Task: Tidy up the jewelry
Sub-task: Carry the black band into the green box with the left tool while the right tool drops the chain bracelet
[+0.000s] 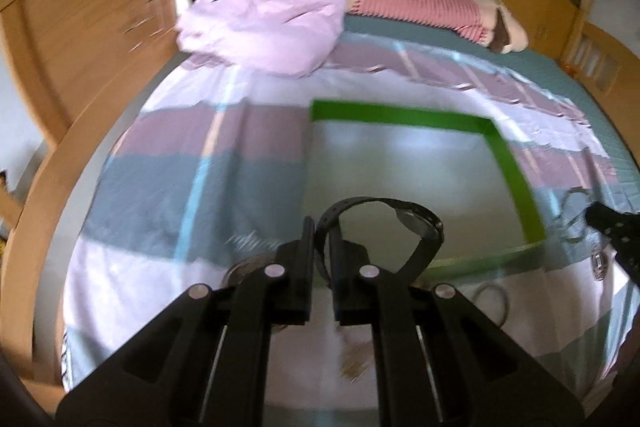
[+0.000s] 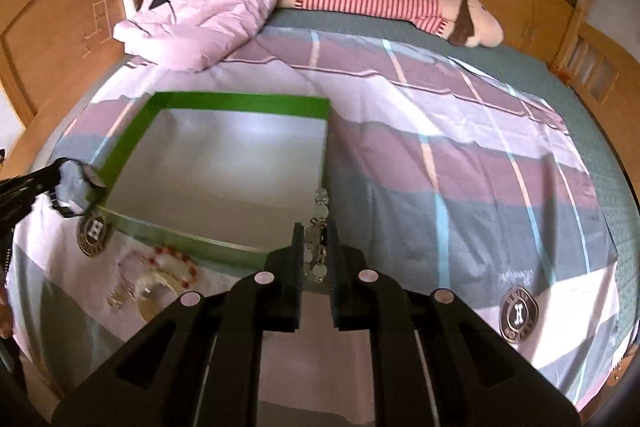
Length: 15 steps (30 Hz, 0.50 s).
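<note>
- my left tongs [image 1: 322, 247] are pinched nearly closed on the strap of a black watch [image 1: 416, 227]; the looped band and case hang out past the tips toward 1 o'clock, over the near edge of the green-rimmed box [image 1: 400, 115].
- my right tongs [image 2: 316, 251] are drawn in tight on a silver link bracelet [image 2: 320, 223]; its free end stands up at 12 o'clock, right at the box's near right corner [image 2: 326, 147].
- handling, watch: i judge it light, the strap flexible and somewhat springy, the case the heavy end. a grip on the strap lets the case swing; holding nearer the case would steady it.
- handling, bracelet: i judge it limp, jointed and slick. held mid-length, both ends dangle and may snag the box wall.
- container: the box lies open on the bed [image 2: 460, 167]. what shows of its pale floor is bare; i see no jewelry inside. the near strip is hidden by the tongs in the left view.
- outside the box, at 9 o'clock from the right tongs, loose pieces lie on the bedspread: a red and white bead bracelet [image 2: 176, 259] and a pale bangle [image 2: 156, 287], close together. finer detail is blurred.
- risk: motion blur in the left view; alignment over the box is uncertain.
</note>
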Available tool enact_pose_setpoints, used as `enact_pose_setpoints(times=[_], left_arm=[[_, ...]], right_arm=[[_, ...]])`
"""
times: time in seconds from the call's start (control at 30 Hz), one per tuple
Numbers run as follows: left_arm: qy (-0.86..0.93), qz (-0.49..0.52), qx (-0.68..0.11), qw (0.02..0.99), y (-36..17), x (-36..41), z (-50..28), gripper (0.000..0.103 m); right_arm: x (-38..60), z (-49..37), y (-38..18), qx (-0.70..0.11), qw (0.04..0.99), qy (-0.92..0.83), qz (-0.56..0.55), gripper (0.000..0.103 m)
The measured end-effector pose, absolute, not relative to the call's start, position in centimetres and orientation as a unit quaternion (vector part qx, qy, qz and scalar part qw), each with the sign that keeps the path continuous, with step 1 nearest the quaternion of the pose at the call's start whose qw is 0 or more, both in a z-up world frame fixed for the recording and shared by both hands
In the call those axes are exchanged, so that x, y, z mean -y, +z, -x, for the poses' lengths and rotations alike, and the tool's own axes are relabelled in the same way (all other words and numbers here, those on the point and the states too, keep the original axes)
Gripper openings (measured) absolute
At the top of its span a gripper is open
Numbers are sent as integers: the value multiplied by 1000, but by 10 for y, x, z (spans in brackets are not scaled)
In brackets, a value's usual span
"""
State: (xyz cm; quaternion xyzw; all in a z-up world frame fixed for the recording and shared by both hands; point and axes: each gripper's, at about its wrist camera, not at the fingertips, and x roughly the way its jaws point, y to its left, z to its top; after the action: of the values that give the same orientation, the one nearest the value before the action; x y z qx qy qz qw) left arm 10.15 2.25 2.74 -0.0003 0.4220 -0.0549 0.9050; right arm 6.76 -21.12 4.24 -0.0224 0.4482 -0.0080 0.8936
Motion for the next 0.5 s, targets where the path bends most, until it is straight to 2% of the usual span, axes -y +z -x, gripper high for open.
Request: enact_pose_setpoints(times=[0.2, 0.5], left_arm=[[-62, -23, -451, 890, -2, 11, -152, 7], [-20, -54, -508, 859, -58, 6, -185, 7]], right_arm=[[193, -113, 32, -468, 883, 18, 15, 11], [185, -145, -31, -529, 847, 42, 15, 11]])
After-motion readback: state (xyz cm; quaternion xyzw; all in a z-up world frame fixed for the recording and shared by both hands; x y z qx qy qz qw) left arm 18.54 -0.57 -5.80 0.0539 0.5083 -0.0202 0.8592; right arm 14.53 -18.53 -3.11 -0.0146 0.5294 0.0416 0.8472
